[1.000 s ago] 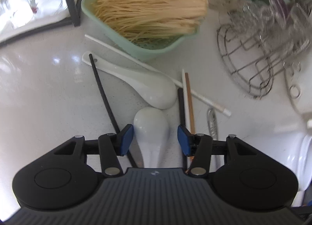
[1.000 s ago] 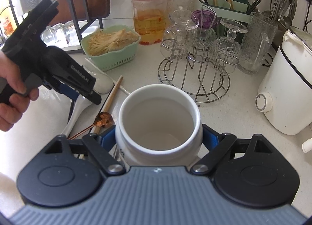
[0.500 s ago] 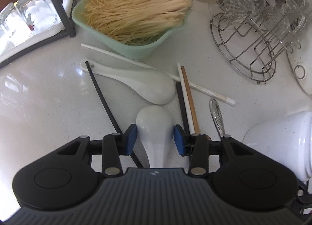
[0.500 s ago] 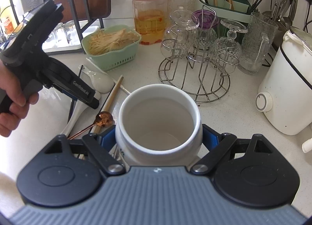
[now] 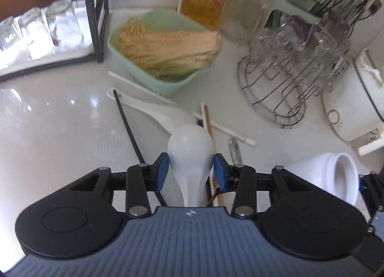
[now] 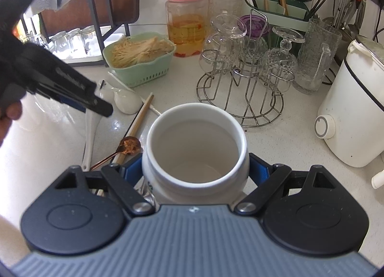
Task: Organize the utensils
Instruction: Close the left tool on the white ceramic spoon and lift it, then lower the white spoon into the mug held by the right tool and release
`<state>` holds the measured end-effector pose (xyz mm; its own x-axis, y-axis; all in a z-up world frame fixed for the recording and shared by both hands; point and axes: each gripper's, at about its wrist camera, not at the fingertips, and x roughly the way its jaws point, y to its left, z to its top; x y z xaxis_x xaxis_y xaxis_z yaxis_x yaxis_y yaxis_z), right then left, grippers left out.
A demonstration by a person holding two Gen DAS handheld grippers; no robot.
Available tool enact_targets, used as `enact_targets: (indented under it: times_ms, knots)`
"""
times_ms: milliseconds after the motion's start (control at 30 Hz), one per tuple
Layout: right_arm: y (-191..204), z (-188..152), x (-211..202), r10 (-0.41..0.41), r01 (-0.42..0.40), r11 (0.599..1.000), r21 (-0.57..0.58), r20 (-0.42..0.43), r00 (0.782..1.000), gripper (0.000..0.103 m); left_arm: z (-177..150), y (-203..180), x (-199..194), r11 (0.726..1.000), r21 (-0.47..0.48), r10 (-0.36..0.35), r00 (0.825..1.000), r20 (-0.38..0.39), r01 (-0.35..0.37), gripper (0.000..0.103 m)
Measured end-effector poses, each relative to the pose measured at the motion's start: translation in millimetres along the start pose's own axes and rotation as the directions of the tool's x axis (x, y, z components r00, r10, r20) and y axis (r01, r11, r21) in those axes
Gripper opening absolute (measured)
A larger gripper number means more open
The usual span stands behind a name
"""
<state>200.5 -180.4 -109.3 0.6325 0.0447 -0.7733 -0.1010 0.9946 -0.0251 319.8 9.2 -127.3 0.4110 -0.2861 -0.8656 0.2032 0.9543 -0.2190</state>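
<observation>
Now the left gripper [image 5: 190, 171] is clamped on a white spoon [image 5: 190, 154], its blue pads pressing either side of the bowl's base; the spoon's long axis runs straight along the gripper, bowl forward and handle back under the body. The right gripper [image 6: 195, 172] is closed around a white jar [image 6: 195, 147], mouth up and empty, standing on the bench [image 5: 48, 120]. Relative to the jar, the spoon sits to the left and slightly farther back, so the coming move probably carries it rightward over the jar's rim, with the handle tipped down to drop in. The left hand is the only one free to do that; the right merely steadies the jar. Left of the jar on the bench lie a second spoon [image 6: 126, 101], a wooden chopstick [image 6: 141, 114] and a copper spoon [image 6: 129, 144]. Compared with a second ago, the left gripper has narrowed onto the spoon and lifted it off the bench, the view tilting up toward the noodle basket [image 5: 163, 84], while the jar and right gripper have stayed put.
</observation>
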Motion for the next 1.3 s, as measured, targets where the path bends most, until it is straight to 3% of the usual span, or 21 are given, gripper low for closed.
enact_targets:
  times_ms: [767, 967, 1300]
  knots:
    - [3.0, -0.8, -1.7, 0.017, -0.017, 1.0, -0.011, -0.004, 1.0, 0.091, -10.8, -29.8, -56.5, 0.994, 0.05, -0.104, 0.99, 0.092, 0.1, 0.046]
    - [4.4, -1.9, -1.0, 0.019, -0.019, 1.0, -0.016, 0.007, 1.0, 0.091, -0.7, -39.0, -74.7, 0.985, 0.05, -0.169, 0.979, 0.112, 0.165, 0.046]
    - [5.1, -2.2, -1.7, 0.016, -0.016, 1.0, -0.01, 0.012, 1.0, 0.091, 22.0, -74.8, -111.7, 0.954, 0.147, -0.284, 0.944, 0.169, 0.261, 0.046]
